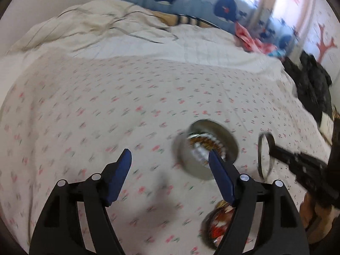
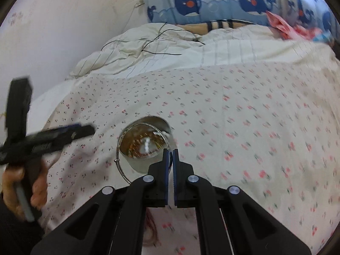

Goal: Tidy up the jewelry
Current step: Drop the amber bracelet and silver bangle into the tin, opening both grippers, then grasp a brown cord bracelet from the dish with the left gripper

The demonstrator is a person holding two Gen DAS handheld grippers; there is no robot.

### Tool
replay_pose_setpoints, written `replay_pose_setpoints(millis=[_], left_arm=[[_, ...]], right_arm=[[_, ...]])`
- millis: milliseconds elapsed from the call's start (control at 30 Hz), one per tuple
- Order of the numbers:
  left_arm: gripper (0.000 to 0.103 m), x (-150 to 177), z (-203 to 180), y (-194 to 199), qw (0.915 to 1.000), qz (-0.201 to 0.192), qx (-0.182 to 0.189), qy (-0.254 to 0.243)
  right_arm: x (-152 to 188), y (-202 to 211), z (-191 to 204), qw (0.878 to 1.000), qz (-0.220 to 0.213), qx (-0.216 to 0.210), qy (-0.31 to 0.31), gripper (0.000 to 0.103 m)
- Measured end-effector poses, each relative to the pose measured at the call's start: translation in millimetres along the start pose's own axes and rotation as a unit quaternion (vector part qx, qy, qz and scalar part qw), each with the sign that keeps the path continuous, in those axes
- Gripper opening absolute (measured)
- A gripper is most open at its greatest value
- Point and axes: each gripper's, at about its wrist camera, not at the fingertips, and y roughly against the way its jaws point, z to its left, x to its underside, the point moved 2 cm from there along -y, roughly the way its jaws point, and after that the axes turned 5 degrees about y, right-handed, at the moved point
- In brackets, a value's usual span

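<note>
Left wrist view: left gripper (image 1: 170, 155) w/ blue-padded fingers (image 1: 124, 165) spread wide, nothing btwn them, above the bed w/ cherry-print white sheet (image 1: 106, 106). Round silver metal tin (image 1: 207, 148) sits on the sheet, just behind the right-hand fingertip; inside it a blurred tangle of gold and silver jewelry (image 1: 204, 146). To its right, the right gripper (image 1: 274, 150) pinches a thin silver bangle (image 1: 264, 155), held upright, beside the tin, not in it. Low in frame, a second round container w/ red and gold contents (image 1: 221, 223), partly hidden by the gripper; can't tell more.

Right wrist view: right gripper's fingers (image 2: 166, 159) nearly together, clamped on the bangle's rim. Bangle hangs in front of the tin, framing the jewelry inside. Left gripper at far left, held in a hand (image 2: 31, 191).
</note>
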Motion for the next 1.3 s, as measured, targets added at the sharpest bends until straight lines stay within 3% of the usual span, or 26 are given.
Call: replay_pose_setpoints(millis=[100,233,767,833,867,900,1033,1133,1300], left_arm=[[0.075,5,19,-6,0.9993,0.0,-0.028,0.024],[0.075,-1,33,-5,0.9983,-0.002,-0.019,0.054],[0.083,0,7,2,0.9974,-0.034,-0.061,-0.019],[0.084,1,6,1,0.9973,-0.032,-0.061,-0.025],[0.084,1,5,1,0.9973,-0.031,-0.061,-0.026],[0.084,2,4,0,0.9973,-0.029,-0.061,-0.028],[0.085,4,1,-3,0.9972,-0.021,-0.062,-0.035],[0.085,7,-3,-7,0.9975,-0.008,-0.056,-0.043],[0.085,20,-23,-17,0.9959,0.027,-0.018,-0.084]], right_arm=[[-15,-24,11,1.0,0.011,0.012,0.013,0.004],[-25,-49,20,0.999,0.027,0.028,0.028,0.004],[-19,-80,25,0.995,0.068,0.052,0.047,0.007],[-19,-74,22,0.996,0.056,0.055,0.041,0.012],[-20,-67,20,0.997,0.046,0.052,0.037,0.026],[-20,-60,19,0.997,0.038,0.051,0.034,0.03],[-5,-20,10,0.999,0.023,0.034,0.032,0.031],[30,3,-2,0.999,0.039,0.004,0.032,0.031],[57,-6,-22,0.997,0.08,-0.014,0.002,0.031]])
